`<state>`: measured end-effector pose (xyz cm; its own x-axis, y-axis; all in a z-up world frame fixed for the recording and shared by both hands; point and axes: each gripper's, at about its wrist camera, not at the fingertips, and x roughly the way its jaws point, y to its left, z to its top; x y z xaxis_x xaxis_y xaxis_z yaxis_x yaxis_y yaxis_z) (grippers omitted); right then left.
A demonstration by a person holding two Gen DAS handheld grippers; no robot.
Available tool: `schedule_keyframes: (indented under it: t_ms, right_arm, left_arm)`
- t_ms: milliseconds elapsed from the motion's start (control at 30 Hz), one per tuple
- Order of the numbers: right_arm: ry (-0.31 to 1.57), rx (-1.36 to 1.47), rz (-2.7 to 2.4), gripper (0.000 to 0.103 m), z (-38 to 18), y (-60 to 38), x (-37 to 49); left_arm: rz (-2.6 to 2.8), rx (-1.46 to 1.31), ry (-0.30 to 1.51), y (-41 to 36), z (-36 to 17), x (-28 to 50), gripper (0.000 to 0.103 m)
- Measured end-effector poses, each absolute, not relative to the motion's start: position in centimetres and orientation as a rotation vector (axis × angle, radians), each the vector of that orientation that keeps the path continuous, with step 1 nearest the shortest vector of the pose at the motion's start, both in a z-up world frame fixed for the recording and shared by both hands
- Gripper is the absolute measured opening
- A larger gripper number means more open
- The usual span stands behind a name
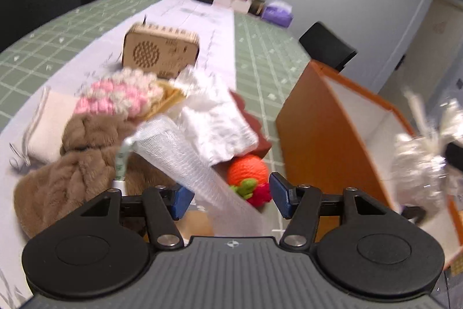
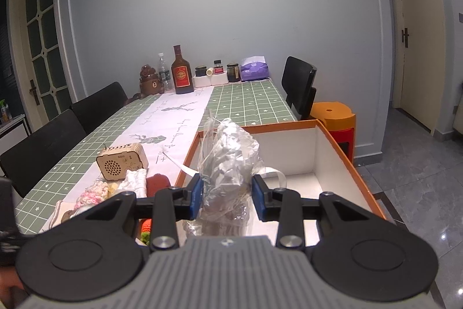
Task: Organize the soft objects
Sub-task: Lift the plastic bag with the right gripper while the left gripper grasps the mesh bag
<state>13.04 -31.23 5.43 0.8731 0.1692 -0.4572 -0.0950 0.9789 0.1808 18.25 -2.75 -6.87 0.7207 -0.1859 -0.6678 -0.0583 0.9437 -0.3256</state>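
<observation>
Between the right gripper's [image 2: 227,197] blue pads, a crinkly plastic bag [image 2: 228,161] is being pinched over the orange box [image 2: 344,152]; light and slippery, it is best held mid-body. The left gripper [image 1: 231,193] is being kept spread around a white mesh strip [image 1: 185,158], untouched.

Pale grey-blue wall [image 2: 220,19] being lit evenly, grey marble-look floor [image 2: 419,178] reflecting light, cream door [image 2: 416,42] standing closed at right, glazed door [image 2: 40,48] at left, dark chairs [image 2: 98,109] being set along a long table [image 2: 254,103] covered in green checked cloth, orange stool [image 2: 332,113] being tucked beside it.
</observation>
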Motion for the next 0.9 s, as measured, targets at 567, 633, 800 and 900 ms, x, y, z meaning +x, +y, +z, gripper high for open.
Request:
schedule_keyframes:
  t_ms: [567, 633, 800, 900]
  right_arm:
    - [0.647, 0.004, 0.217, 0.035, 5.6, -33.5, 14.4]
    - [0.653, -0.011, 0.219, 0.035, 5.8, -33.8, 14.3]
    - [0.656, -0.025, 0.218, 0.035, 5.6, -34.4, 14.2]
    - [0.688, -0.020, 0.235, 0.035, 5.1, -34.9, 14.5]
  left_arm:
    - [-0.218, -0.318, 0.639, -1.3, -0.7, 15.4, 0.001]
    - [-0.261, -0.301, 0.599, -1.7, 1.1, 15.3, 0.001]
    - [-0.408, -0.221, 0.593, -4.8, 4.2, 16.7, 0.001]
    - [-0.519, -0.168, 0.618, -7.7, 4.6, 17.9, 0.001]
